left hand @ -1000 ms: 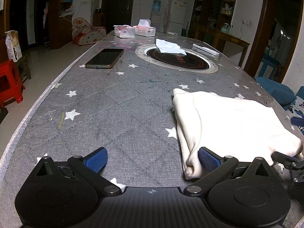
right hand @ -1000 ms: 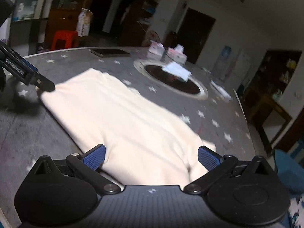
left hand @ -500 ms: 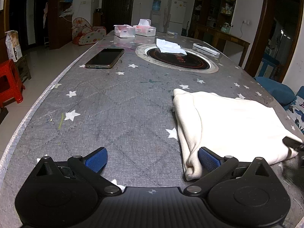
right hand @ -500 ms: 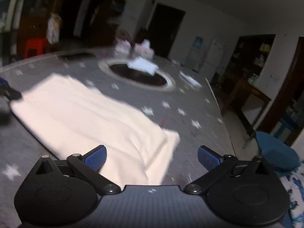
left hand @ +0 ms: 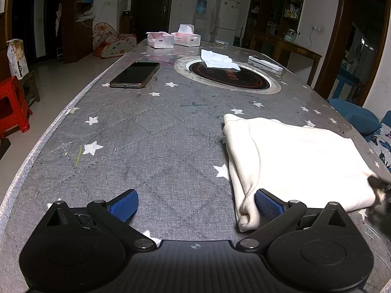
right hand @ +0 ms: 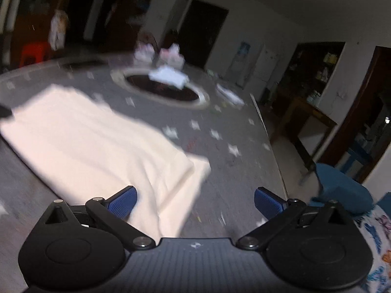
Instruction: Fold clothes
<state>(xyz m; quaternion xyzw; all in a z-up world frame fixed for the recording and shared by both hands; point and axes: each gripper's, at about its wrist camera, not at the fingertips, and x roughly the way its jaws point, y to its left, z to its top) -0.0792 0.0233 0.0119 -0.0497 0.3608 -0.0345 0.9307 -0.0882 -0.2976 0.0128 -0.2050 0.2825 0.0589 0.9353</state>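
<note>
The cream garment (left hand: pixel 300 161) is lying folded flat on the star-print table (left hand: pixel 151 146). Both the left gripper (left hand: pixel 195 204) and right gripper (right hand: pixel 195 201) are hovering with fingers wide, gripping nothing, probably lining up another fold.

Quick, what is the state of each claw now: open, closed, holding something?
Left claw: open, holding nothing; one finger lies beside the cream garment.
Right claw: open, holding nothing.

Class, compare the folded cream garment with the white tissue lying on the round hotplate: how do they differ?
The cream garment is larger and neatly folded; the white tissue is small and crumpled. The garment lies on the starred table; the tissue lies on the hotplate. Both are pale and soft.
</note>
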